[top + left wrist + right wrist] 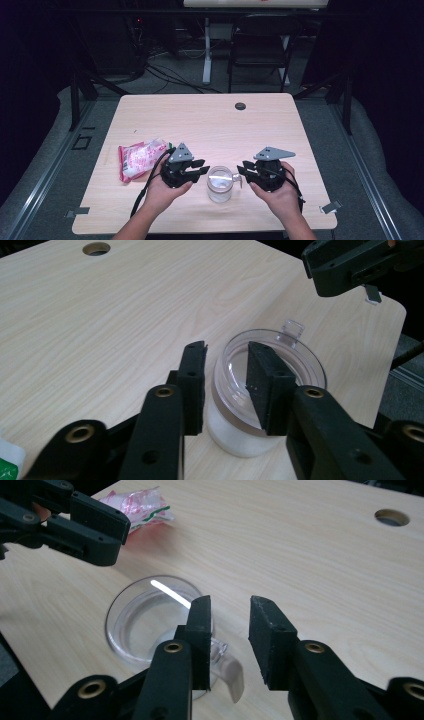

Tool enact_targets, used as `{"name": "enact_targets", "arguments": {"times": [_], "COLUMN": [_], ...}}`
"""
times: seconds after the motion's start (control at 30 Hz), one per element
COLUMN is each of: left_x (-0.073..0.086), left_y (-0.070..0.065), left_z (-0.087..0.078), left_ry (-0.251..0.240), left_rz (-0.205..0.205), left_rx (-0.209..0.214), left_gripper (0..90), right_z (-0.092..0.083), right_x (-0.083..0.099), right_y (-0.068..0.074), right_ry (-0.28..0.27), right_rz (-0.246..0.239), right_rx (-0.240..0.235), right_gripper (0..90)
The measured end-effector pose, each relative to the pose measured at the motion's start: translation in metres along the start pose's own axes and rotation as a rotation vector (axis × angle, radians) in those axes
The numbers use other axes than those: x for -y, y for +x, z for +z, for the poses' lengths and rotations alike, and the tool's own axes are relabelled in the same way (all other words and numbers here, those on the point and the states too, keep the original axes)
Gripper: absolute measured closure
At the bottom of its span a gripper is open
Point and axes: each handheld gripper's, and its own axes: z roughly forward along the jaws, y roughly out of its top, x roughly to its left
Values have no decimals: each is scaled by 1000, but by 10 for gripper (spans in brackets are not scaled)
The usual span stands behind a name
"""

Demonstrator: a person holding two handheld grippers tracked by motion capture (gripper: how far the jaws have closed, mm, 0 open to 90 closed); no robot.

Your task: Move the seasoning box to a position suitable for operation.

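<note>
Jar: a clear jar with white contents at its bottom stands upright on the table, near the front edge, between the 2 grippers; its mouth is uncovered and a small clear tab sticks out from its rim.
Packet: a pink and white plastic packet lies flat on the table, well to the left of the jar and just beside the left gripper.
Left gripper: the left gripper sits in the person's left hand, just left of the jar, jaws pointing toward it; in the left gripper view its jaws stand apart above the jar's near rim, pressing on nothing.
Right gripper: the right gripper sits in the person's right hand, just right of the jar, jaws pointing toward it; in the right gripper view the jaws stand apart over the jar's tab side, with nothing clamped between them.
Table hole: a round dark grommet sits far behind the jar, near the table's back edge.
Chair: a dark folding chair stands on the floor beyond the table, far behind the jar.
</note>
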Motion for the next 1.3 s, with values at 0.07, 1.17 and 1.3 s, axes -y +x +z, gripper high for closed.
{"name": "enact_targets", "arguments": {"times": [0.07, 1.17, 1.3], "left_x": [3, 36, 38], "left_y": [0, 3, 2], "left_z": [0, 22, 25], "left_ry": [4, 122, 133], "left_rz": [2, -10, 2], "left_rx": [2, 60, 60], "left_gripper": [751, 900, 900], "right_z": [2, 22, 22], "right_x": [3, 16, 17], "right_y": [3, -4, -4], "right_ry": [15, 61, 58], "right_rz": [4, 77, 75], "right_rx": [-2, -41, -42], "right_gripper": [743, 848, 849]}}
